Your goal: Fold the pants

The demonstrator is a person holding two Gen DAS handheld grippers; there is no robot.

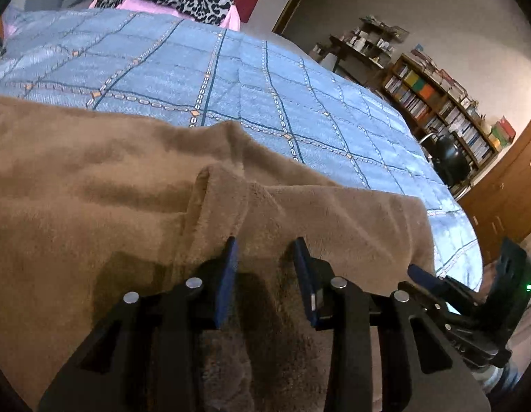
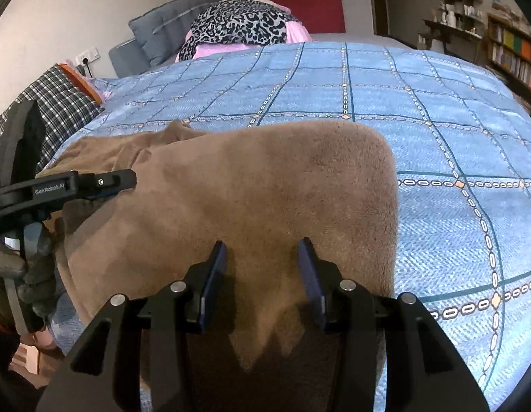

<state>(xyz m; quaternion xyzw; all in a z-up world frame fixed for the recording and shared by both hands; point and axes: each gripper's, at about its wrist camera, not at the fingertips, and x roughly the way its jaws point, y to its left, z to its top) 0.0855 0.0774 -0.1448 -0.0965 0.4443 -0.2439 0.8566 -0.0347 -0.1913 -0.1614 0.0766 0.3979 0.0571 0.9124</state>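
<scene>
At the far left of the right wrist view, a gloved hand (image 2: 32,267) is seen only in part, wrapped around the handle of the left hand-held gripper (image 2: 123,180), whose fingertips are seen side-on over the brown fleece pants (image 2: 251,185); whether they touch the cloth cannot be told from there. In the left wrist view, the same gripper (image 1: 265,274) is shown with its blue pads standing apart, brown fleece lying between and below them; no pinch on the fabric can be made out. A raised fold of the pants (image 1: 203,185) is seen just ahead of the pads. The pants are spread on the blue quilted bedspread with chain-pattern lines (image 2: 454,130), close to its near edge, and their near hem is hidden under both grippers. The right hand-held gripper (image 2: 262,274) is held with jaws parted over the right part of the pants, and cloth runs between the pads; contact is unclear. Farther right, a wooden bookshelf filled with books (image 1: 437,103) is cut off by the lens rim.
</scene>
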